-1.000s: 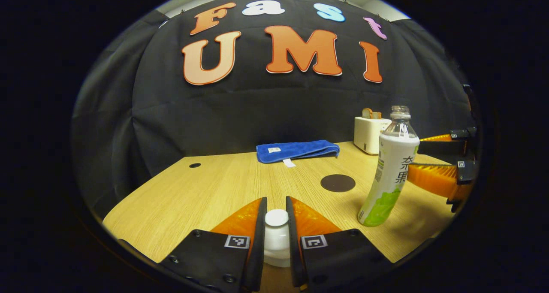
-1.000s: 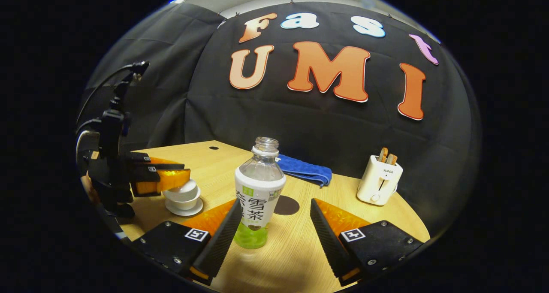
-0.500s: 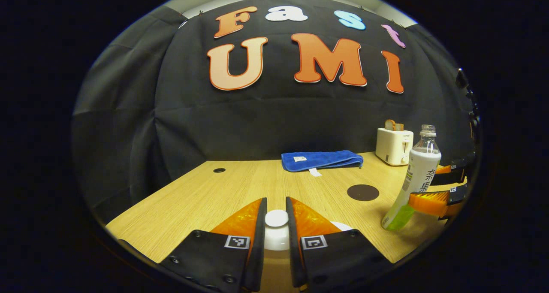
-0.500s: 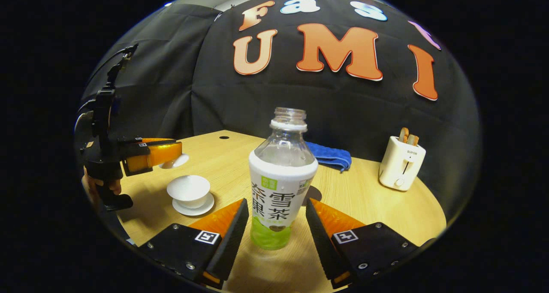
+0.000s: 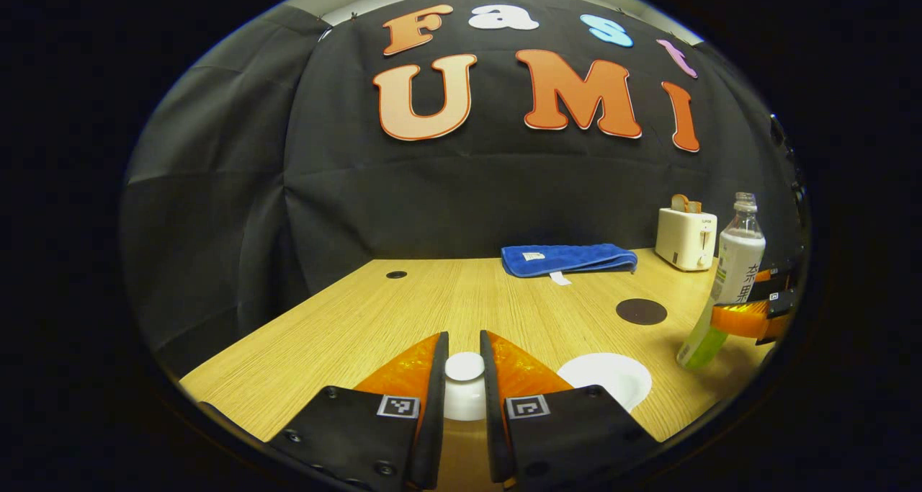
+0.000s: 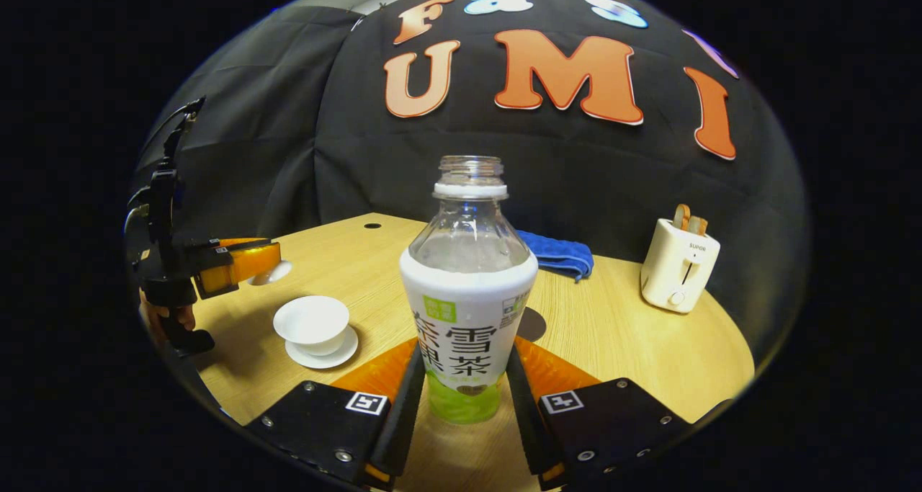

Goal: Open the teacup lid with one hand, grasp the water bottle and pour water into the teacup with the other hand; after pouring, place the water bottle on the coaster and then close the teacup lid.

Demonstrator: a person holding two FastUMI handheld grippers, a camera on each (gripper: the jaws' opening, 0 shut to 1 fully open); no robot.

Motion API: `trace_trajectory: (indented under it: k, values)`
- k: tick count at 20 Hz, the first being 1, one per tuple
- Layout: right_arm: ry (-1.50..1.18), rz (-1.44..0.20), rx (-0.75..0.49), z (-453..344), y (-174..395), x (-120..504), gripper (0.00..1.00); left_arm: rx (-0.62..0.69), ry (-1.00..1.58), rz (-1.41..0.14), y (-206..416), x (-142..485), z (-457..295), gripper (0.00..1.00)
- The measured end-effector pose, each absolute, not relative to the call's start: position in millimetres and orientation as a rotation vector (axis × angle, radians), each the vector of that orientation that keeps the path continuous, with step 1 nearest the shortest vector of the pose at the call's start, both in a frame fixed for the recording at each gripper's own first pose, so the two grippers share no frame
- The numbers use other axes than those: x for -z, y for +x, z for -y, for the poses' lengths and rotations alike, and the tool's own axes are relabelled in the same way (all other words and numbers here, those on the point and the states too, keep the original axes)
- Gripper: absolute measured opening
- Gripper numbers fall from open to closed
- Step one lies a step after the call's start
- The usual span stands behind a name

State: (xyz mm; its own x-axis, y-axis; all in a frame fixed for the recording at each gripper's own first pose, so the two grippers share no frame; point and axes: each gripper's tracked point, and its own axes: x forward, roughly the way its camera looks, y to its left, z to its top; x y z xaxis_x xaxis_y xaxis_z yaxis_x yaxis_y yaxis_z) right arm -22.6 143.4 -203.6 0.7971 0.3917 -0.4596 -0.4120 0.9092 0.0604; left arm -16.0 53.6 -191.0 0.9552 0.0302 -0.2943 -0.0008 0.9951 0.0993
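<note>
Since a moment ago both fingers of the right gripper have closed from a wide spread onto the uncapped clear plastic bottle with white-and-green label bearing Chinese characters. Left gripper view: the left gripper pinches the white ceramic lid's knob; the open white teacup sits below right, the dark round coaster beyond. Right gripper view: the cream toaster reads "SUPOR".

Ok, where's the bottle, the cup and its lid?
water bottle (image 6: 468, 290): right gripper view, on its white label.
teacup (image 6: 312, 321): right gripper view, on the open bowl.
teacup lid (image 5: 464, 367): left gripper view, on its knob.
</note>
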Motion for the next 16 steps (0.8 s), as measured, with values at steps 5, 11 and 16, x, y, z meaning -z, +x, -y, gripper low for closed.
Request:
trace_trajectory:
  k: [5, 11, 16]
  values:
    - [-0.288, -0.435, -0.396, -139, -11, 194, 0.63, -0.041, 0.092, -0.294, -19, 188, -72, 0.31]
    - [-0.547, -0.353, -0.378, -136, 4, 185, 0.63, -0.09, 0.089, -0.289, -27, 184, -101, 0.3]
    - [-0.754, -0.28, -0.356, -134, 17, 176, 0.63, -0.114, 0.104, -0.29, -33, 185, -113, 0.3]
